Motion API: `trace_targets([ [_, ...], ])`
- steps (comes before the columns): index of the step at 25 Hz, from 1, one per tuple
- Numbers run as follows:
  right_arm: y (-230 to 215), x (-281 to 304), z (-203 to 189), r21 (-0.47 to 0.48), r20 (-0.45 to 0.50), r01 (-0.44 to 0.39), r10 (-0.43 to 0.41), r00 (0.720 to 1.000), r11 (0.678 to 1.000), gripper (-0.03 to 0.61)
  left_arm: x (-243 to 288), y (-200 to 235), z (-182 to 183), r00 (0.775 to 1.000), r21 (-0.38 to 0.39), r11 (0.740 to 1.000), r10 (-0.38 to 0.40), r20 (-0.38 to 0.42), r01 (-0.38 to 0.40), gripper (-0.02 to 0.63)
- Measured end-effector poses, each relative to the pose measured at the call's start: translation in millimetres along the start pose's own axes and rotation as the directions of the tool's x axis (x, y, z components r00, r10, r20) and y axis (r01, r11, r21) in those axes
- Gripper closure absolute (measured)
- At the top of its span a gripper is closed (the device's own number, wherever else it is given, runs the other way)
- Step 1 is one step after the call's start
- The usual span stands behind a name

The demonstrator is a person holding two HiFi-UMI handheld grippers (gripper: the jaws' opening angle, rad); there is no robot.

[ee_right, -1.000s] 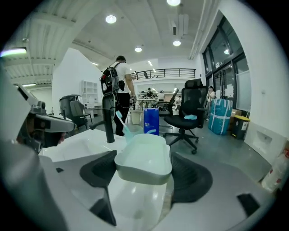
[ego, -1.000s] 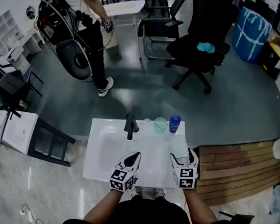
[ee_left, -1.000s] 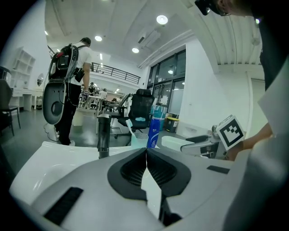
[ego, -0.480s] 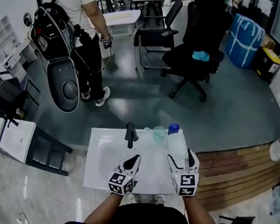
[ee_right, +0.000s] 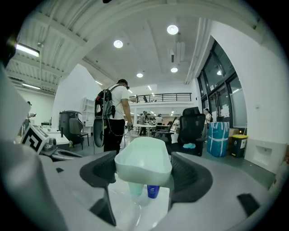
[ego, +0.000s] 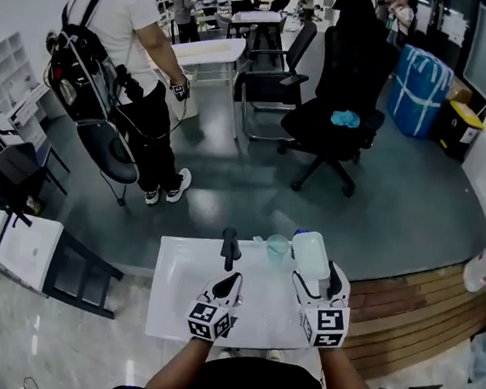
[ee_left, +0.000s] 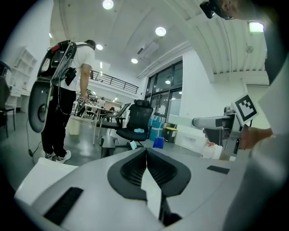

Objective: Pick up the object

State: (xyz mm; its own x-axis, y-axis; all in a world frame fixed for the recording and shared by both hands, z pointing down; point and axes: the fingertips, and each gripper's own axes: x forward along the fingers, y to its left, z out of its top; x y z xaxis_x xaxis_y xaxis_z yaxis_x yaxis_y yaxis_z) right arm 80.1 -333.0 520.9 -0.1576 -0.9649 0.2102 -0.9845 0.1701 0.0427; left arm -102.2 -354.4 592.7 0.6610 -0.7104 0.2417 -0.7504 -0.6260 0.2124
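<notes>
- Two grippers are over the white basin top [ego: 173, 298], both low at its near edge
- Right gripper [ego: 314, 277] has its jaws clamped on the pale oblong tub [ego: 312, 254], one pad on each long side
- Its own view shows the tub [ee_right: 144, 160] square between the dark ribbed pads [ee_right: 189, 176], open side up, filling the gap
- Under the tub's underside that view catches a greenish cup [ee_right: 137, 189] and a small blue bottle [ee_right: 153, 191] standing side by side on the basin top
- Left gripper [ego: 233, 280] is pressed tight, jaws meeting tip to tip with nothing between them [ee_left: 146, 155]
- It sits just in front of the black faucet [ego: 230, 246]; the cup [ego: 277, 247] stands between faucet and tub
- Beyond, a person with a backpack [ego: 129, 42] stands on the grey floor, well apart from a black office chair [ego: 342, 96]
</notes>
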Motion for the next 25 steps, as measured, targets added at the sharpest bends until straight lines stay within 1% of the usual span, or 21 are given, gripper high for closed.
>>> trace_targets([
  [10, -2.5, -6.2, -3.0, -0.033, -0.013, 0.055, -0.055, 0.998, 0.998, 0.192, -8.1, -5.9, 9.1, 0.999, 0.002, 0.999, -0.034, 0.042, 0.034, 0.592],
  [15, -3.2, -8.8, -6.0, -0.038, -0.018, 0.066, -0.067, 0.998, 0.997, 0.192, -9.7, -9.8, 6.2, 0.999, 0.004, 0.999, -0.038, 0.034, 0.038, 0.592],
  [19, -2.2, -9.6, -19.0, -0.044, -0.035, 0.080, -0.082, 0.996, 0.996, 0.192, -10.0, -10.5, 0.4, 0.999, 0.000, 0.999, -0.049, 0.017, 0.049, 0.592],
  [22, -3.4, -8.8, -29.6, -0.047, -0.058, 0.086, -0.089, 0.994, 0.995, 0.192, -10.9, -11.1, 3.3, 0.999, -0.005, 0.999, -0.049, 0.021, 0.050, 0.592],
  [25, -3.2, -10.1, -32.3, -0.044, -0.070, 0.095, -0.098, 0.993, 0.995, 0.192, -14.3, -10.9, 7.5, 0.998, -0.004, 0.999, -0.051, 0.022, 0.051, 0.592],
])
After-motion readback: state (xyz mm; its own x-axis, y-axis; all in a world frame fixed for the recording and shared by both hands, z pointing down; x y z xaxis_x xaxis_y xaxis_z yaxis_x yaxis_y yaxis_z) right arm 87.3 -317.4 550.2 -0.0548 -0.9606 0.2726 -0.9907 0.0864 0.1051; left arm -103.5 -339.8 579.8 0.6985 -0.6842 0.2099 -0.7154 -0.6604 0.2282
